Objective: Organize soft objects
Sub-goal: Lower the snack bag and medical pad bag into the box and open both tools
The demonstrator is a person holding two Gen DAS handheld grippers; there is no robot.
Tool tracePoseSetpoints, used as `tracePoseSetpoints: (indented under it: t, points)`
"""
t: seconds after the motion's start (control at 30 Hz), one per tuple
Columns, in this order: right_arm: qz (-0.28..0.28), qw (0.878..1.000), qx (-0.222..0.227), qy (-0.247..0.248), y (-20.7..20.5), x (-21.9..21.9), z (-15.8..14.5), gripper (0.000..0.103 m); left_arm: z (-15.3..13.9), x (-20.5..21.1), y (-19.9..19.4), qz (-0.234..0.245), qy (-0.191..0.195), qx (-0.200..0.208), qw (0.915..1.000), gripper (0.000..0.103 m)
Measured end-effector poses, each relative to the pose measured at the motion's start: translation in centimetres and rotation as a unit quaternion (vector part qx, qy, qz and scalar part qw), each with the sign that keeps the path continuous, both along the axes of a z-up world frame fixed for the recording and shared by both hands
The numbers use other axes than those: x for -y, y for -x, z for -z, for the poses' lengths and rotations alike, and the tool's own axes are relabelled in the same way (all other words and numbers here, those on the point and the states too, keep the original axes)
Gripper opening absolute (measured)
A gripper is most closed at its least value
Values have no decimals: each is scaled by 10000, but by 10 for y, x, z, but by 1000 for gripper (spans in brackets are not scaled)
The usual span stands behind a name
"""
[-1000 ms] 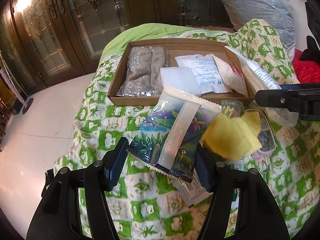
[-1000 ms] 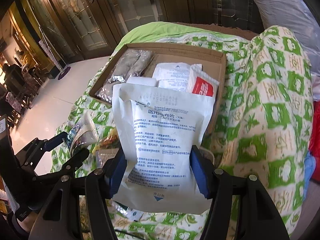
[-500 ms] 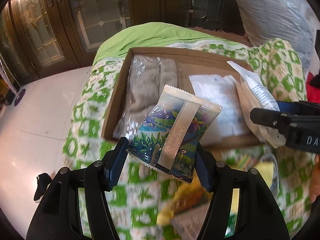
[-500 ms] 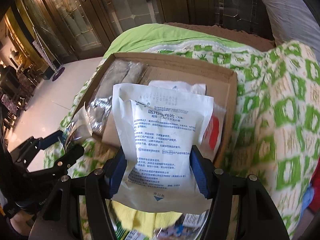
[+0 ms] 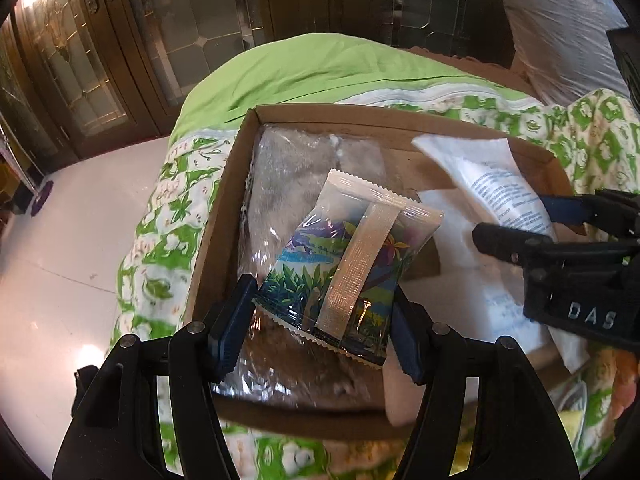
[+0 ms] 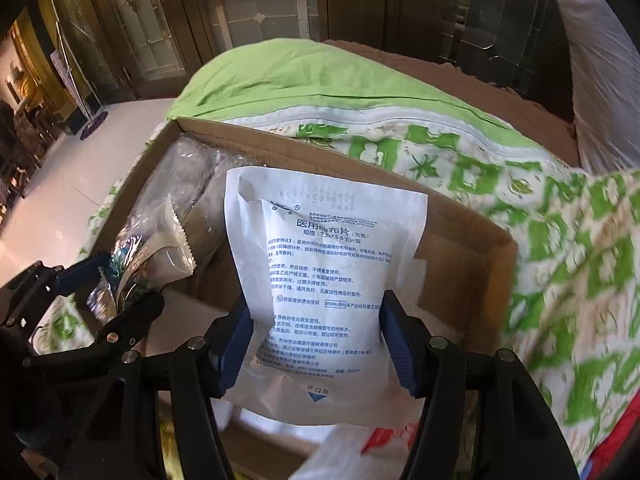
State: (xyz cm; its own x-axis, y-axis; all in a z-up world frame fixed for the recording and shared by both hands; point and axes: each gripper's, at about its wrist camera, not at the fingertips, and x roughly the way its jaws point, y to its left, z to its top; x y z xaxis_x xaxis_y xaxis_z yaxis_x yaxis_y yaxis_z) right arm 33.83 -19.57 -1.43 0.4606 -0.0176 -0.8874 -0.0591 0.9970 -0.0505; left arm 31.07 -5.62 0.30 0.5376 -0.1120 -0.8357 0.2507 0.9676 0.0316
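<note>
Cardboard box [image 5: 224, 208] on the bed already holds a clear-wrapped grey bundle [image 5: 288, 168] and some white packs. Both loads hang over it, neither dropped yet. My left tongs [image 5: 324, 320] clamp a printed snack pouch [image 5: 348, 256] across its lower end, long axis running up and away, tilted right, over the bundle. My right tongs [image 6: 316, 344] pinch a white gauze pack [image 6: 324, 272] at its lower edges, jaws just starting to open, long axis upright, above the box's right half. More items are left on the quilt [image 6: 560, 240], I judge.
</note>
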Motion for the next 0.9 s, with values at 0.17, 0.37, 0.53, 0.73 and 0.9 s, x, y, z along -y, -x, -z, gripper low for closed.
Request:
tracePoseSetpoints:
  t: [0.17,0.37,0.53,0.73,0.9]
  points:
    - [-132,9998,88,110,-6,-5,8,70,7,-4,-12,-102,69,30,9999,69]
    - [-62,9997,227,-13,-8,-3,9,81,5,-13,-15,-209,303,-125,9992,72]
    - [-18,9986,474,-236,4,-4,-6,82,-11,-20,-2,-197,296,46,9994,79]
    - [30,9974,592,-419,15,-1,-15,85,-23,-26,17,-130,230,158,9995,89]
    - [179,9952,736,-623,32,11,-23,86,-33,-32,48,-117,246,246,9993,89]
